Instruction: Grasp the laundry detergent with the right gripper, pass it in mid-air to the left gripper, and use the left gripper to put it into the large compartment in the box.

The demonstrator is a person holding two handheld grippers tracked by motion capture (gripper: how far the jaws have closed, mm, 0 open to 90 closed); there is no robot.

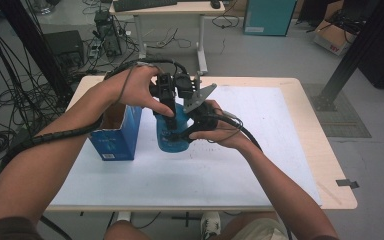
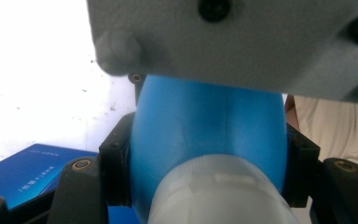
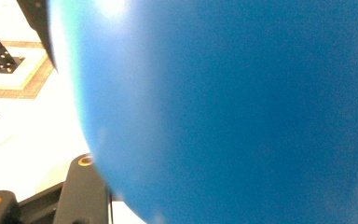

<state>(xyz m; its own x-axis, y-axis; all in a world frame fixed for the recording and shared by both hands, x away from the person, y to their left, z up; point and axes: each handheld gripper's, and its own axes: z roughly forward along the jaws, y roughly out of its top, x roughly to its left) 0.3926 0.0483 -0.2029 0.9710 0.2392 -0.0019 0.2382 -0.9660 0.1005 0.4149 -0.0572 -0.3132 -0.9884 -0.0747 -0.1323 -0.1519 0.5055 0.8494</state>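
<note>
A blue bottle (image 1: pixel 172 137) stands on the white table sheet (image 1: pixel 275 150), a little left of centre. My left gripper (image 1: pixel 169 107) comes down from above and is shut on its upper part. In the left gripper view the black jaws press both sides of the blue bottle (image 2: pixel 205 121), with its white cap (image 2: pixel 219 191) close to the camera. My right gripper (image 1: pixel 192 127) holds the bottle from the right side. In the right gripper view the blue bottle (image 3: pixel 237 116) sits against the one jaw that shows, at lower left. The far jaw is hidden.
An open blue carton (image 1: pixel 117 135) stands just left of the bottle, under my left wrist, and the blue carton (image 2: pixel 32 168) lies low left in the left gripper view. The right gripper's grey plate (image 2: pixel 242 42) hangs over the bottle. Cables trail from both grippers.
</note>
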